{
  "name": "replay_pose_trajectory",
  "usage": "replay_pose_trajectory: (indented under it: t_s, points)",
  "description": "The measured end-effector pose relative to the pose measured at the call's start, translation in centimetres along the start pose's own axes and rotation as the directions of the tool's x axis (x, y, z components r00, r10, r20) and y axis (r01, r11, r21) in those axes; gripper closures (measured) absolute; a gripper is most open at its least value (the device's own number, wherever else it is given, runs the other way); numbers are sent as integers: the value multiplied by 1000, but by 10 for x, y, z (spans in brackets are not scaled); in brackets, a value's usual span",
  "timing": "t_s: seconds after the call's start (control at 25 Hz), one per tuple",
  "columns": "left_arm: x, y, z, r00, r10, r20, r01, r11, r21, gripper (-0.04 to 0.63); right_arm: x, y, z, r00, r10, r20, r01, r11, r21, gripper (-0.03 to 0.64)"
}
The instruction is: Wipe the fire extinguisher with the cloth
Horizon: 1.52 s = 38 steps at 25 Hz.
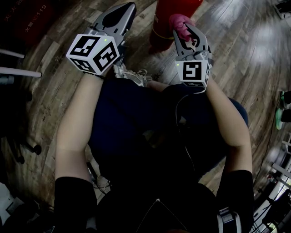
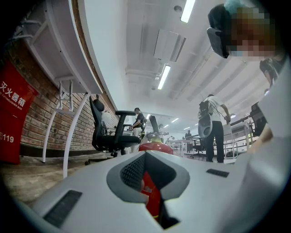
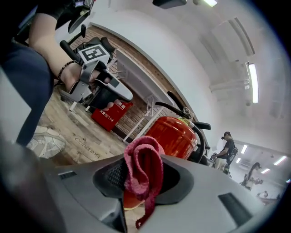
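You're in an open office: a swivel chair point(image 2: 107, 136), a white bench point(image 2: 63, 54) along a brick wall point(image 2: 41, 123), strip lights point(image 2: 164, 76) overhead, plank floor point(image 1: 54, 91).

Nubby terry cloth point(image 3: 143, 168), glossy extinguisher point(image 3: 175, 134), wood-plank floor point(image 1: 236, 59)

Pink cloth point(image 3: 142, 169) (in right tongs point(image 1: 187, 32)) near upright red fire extinguisher point(image 3: 175, 134).

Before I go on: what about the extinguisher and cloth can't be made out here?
- Head view: fire extinguisher top cut off by the upper edge.
- Left gripper view: its body is mostly hidden behind the shut left gripper.
- Right gripper view: its base is hidden behind the right gripper; whether the cloth touches it is unclear.
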<state>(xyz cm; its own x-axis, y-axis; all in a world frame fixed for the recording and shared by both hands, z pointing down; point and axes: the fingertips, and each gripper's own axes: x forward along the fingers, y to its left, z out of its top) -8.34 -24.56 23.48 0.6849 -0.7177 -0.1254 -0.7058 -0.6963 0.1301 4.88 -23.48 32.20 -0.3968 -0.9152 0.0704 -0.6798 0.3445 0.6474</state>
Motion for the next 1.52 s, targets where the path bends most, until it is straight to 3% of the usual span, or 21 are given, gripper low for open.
replay_pose_trajectory:
  t_s: [0.44,0.92,1.32,1.52]
  points:
    - [-1,0,0,1000,1,1,-1,1000,-5,580,10,41,-35,994,97,-42,-102,984,-148,479]
    - [-2,1,3,1000,3,7,-3,1000,-9,581,18,73,-59,980,177,-96,-193,961,-199,479]
    - [-1,0,3,1000,0,9,0,1000,-10,580,22,99,-84,955,244,-169,-287,903,-320,479]
    - [-1,0,3,1000,0,9,0,1000,-10,580,24,112,-98,935,288,-209,-342,888,-306,479]
